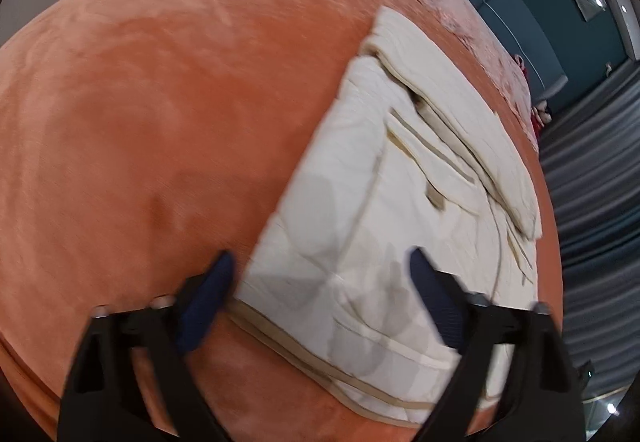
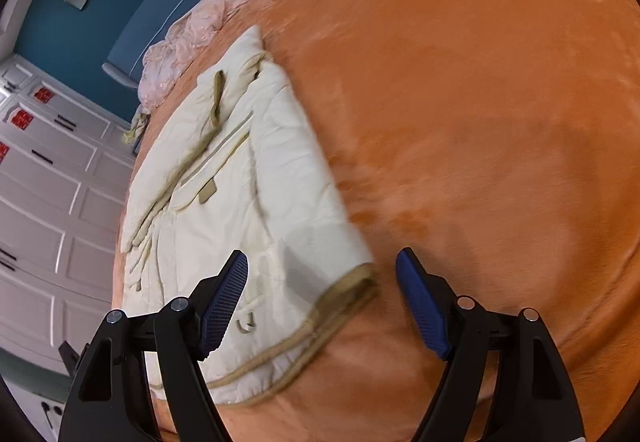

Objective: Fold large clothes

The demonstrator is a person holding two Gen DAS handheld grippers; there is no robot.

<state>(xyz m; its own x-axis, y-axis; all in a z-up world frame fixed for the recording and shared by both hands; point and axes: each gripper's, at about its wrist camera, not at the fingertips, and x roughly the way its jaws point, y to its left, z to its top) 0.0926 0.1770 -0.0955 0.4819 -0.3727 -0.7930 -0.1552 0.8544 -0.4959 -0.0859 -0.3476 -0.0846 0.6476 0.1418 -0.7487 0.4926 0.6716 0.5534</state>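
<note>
**Cream garment laid on an orange bedspread, seen from both grippers**

Left wrist view. The left gripper [image 1: 320, 302] is shown above the near part of a cream quilted garment [image 1: 384, 210] that lies flat on an orange plush bedspread [image 1: 152, 114]. The jaws are held wide apart, and nothing is gripped between the blue pads [image 1: 208, 302]; the left-hand pad is seen over bare bedspread just beside the garment's long edge, the right-hand pad over the cream fabric. A tan-trimmed hem [image 1: 312, 366] is seen along the garment's near end, close to the near edge of the bedspread. A folded layer is seen on the far half of the garment, with tan piping lines across it. A pale pink lace coverlet [image 1: 448, 14] is seen at the far edge of the bed, with a teal headboard [image 1: 520, 2] behind it. The picture is blurred by motion.

Right wrist view. The right gripper [image 2: 322, 298] is shown over the garment's near corner [image 2: 352, 286], where the tan hem is bunched. Its jaws are likewise spread wide, and no cloth is pinched; one pad is seen over the cream fabric, the other over bare bedspread. The garment is seen towards the left edge of the bed, beyond which white panelled wardrobe doors [image 2: 52, 210] are visible.
</note>
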